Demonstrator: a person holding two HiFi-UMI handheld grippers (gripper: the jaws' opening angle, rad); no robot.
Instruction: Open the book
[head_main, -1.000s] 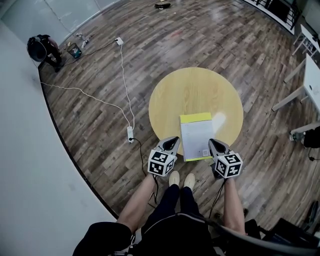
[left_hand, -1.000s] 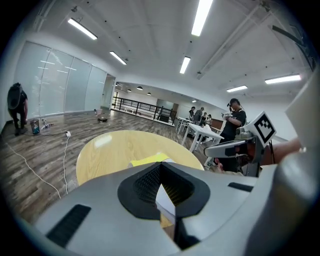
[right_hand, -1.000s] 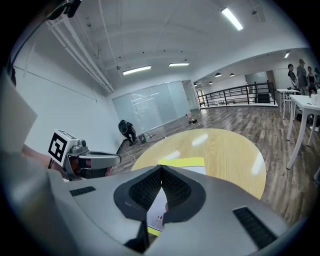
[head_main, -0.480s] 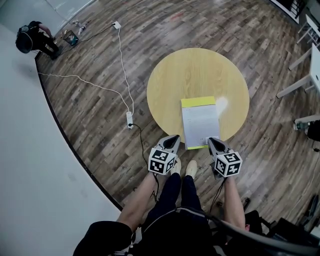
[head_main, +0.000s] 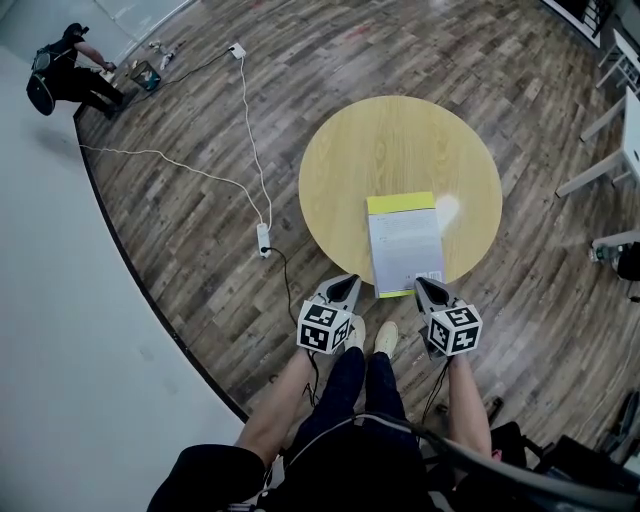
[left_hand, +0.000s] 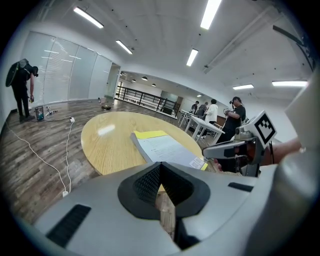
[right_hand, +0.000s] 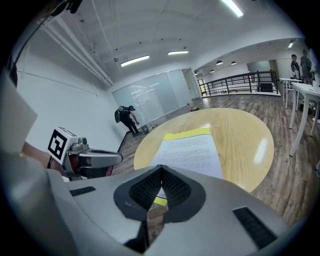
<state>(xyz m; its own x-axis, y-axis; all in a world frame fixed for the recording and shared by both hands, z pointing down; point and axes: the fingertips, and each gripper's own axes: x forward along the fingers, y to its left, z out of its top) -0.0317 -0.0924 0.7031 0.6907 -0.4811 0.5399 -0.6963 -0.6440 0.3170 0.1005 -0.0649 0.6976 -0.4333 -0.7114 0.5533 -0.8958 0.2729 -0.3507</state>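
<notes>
Both grippers now sit closer to the near end of the book than a second ago, when their tips lay alongside its lower half; the book itself has not shifted on the table. The person in dark clothes (head_main: 65, 78) at the far corner of the room has changed stance too.

The round, light wooden table (head_main: 385, 150) stands on a dark plank floor (head_main: 190, 240). The closed book with a white printed cover and a yellow strip along its far end (head_main: 405, 242) lies on the near right part of the tabletop, long side pointing away from the operator, its near short end reaching the table's near edge.

The left gripper (head_main: 345, 284) hangs just off the table's near edge, to the left of the book's near left corner and apart from it. Its jaws are pressed together with nothing between them, as the left gripper view shows (left_hand: 160, 165).

The right gripper (head_main: 426, 286) points at the book's near right corner. Its jaws are likewise fully closed and empty (right_hand: 161, 170); whether the tip touches the cover I cannot tell.

Each gripper shows in the other's view, beside the book (left_hand: 165, 147) (right_hand: 192, 150).

A white cable (head_main: 250, 130) runs across the floor to a white power strip (head_main: 262, 240) left of the table.
</notes>
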